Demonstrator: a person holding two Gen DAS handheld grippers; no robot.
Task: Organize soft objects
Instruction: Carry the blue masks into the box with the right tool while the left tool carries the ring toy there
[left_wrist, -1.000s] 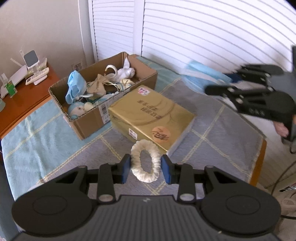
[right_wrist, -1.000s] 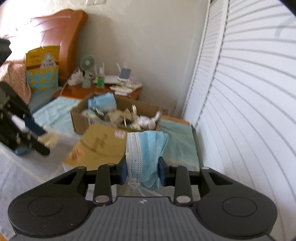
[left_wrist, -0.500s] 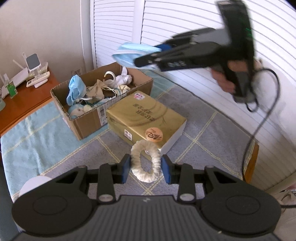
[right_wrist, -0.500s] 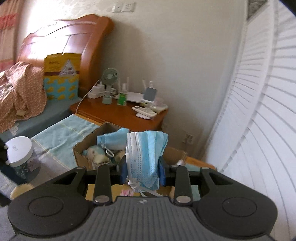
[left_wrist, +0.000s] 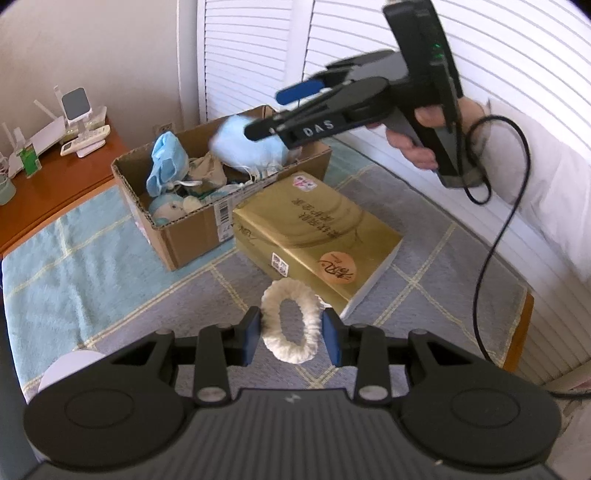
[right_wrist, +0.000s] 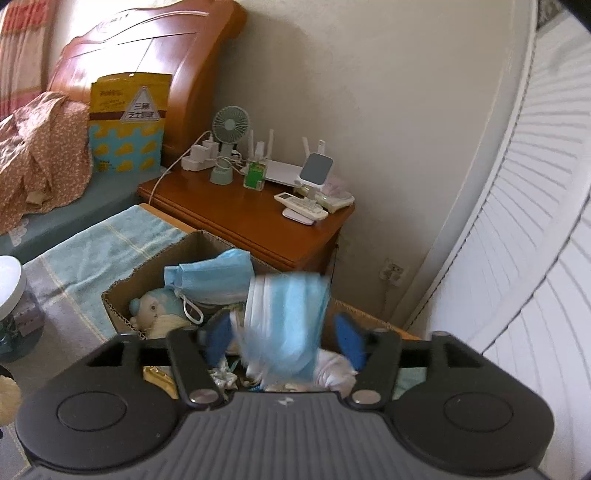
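Observation:
A white fluffy scrunchie (left_wrist: 290, 325) hangs between the blue pads of my left gripper (left_wrist: 291, 338), which is shut on it above the grey mat. My right gripper (left_wrist: 267, 114) (right_wrist: 284, 332) hovers over the cardboard box (left_wrist: 192, 236) (right_wrist: 110, 295). Its jaws are opening, and a blurred blue face mask (left_wrist: 251, 144) (right_wrist: 288, 317) drops loose between them toward the box. Inside the box lie another blue mask (left_wrist: 162, 166) (right_wrist: 210, 277), a small plush toy (left_wrist: 166, 208) (right_wrist: 155, 310) and other soft items.
A gold tissue pack (left_wrist: 314, 229) lies right in front of the box. A wooden nightstand (left_wrist: 55, 181) (right_wrist: 251, 218) with a fan, router and remotes stands behind. A white-lidded jar (left_wrist: 70, 365) (right_wrist: 11, 291) sits at the left. Louvred doors run along the right.
My right gripper swung from the right to above the box and opened, letting the blue mask go. The left gripper kept still with the scrunchie.

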